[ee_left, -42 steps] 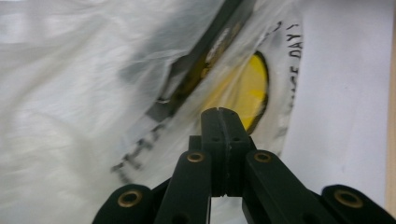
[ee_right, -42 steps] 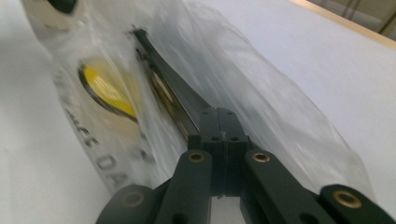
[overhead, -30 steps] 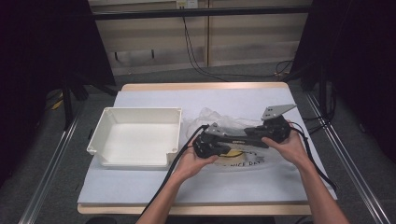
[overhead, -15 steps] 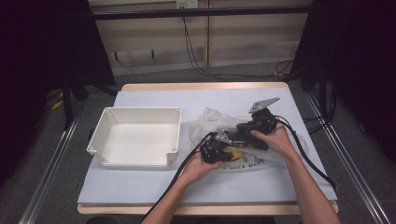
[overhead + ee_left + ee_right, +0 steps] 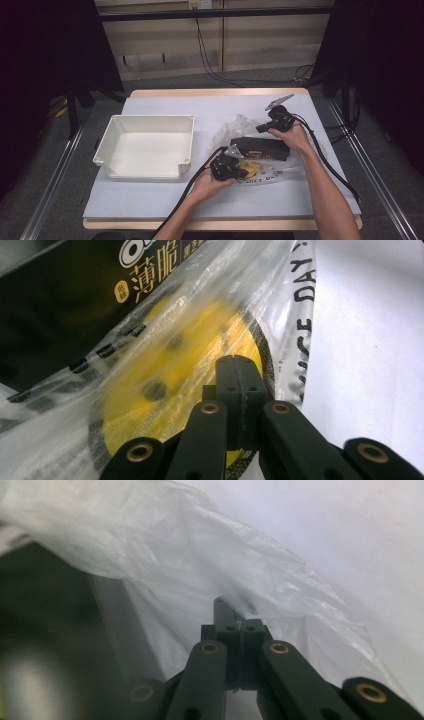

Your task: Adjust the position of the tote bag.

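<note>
Plastic bag [image 5: 260,145] | right claw [image 5: 261,128] lifted away | left claw [image 5: 240,172] stays

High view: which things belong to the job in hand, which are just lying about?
In the job: clear plastic bag, black box inside it, left gripper and right gripper, both shut on the film.
Lying about: white tray, untouched.

Bright table, dark surroundings, blurred close-ups, soft shadows
</note>
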`<state>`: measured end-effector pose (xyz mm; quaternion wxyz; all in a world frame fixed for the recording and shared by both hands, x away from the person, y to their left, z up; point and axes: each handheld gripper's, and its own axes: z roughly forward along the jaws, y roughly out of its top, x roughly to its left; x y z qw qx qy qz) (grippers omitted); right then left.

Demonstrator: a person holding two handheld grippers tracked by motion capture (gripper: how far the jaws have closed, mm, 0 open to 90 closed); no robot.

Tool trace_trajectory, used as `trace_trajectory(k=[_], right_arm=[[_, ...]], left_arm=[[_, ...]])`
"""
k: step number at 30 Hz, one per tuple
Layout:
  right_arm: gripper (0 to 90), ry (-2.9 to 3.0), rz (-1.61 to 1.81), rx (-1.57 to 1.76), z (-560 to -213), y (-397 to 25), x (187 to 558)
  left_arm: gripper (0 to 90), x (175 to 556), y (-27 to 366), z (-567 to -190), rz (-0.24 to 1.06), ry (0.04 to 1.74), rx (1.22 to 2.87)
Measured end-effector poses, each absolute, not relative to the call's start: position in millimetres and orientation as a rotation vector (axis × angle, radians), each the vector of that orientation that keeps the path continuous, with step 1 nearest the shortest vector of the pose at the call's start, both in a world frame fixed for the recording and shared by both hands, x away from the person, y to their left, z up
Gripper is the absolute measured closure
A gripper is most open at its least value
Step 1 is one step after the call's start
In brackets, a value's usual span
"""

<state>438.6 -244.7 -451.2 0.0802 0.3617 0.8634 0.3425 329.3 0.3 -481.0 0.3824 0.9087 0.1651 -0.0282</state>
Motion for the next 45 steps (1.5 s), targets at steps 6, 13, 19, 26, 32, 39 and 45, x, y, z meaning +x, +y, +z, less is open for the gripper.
trace_trajectory(k=[6,13,19,26,32,39,45], right_arm=[[90.0,2.589,0.985,1.162,-461,-254,451],[90.0,2.615,0.94,1.186,-466,-256,456],[90.0,2.606,0.919,1.237,-473,-261,463],[90.0,2.515,0.914,1.294,-476,-265,468],[90.0,2.449,0.909,1.292,-478,-264,470],[90.0,2.469,0.975,1.278,-466,-263,461],[90.0,2.458,1.046,1.191,-443,-263,438]], left_arm=[[90.0,326,1,-482,-0.084,0.415,2.3],[90.0,323,2,-482,-0.094,0.398,2.306],[90.0,318,2,-480,-0.095,0.366,2.332],[90.0,313,4,-479,-0.123,0.345,2.34],[90.0,307,4,-481,-0.155,0.329,2.308],[90.0,314,10,-475,-0.174,0.334,2.306],[90.0,311,16,-459,-0.154,0.318,2.25]])
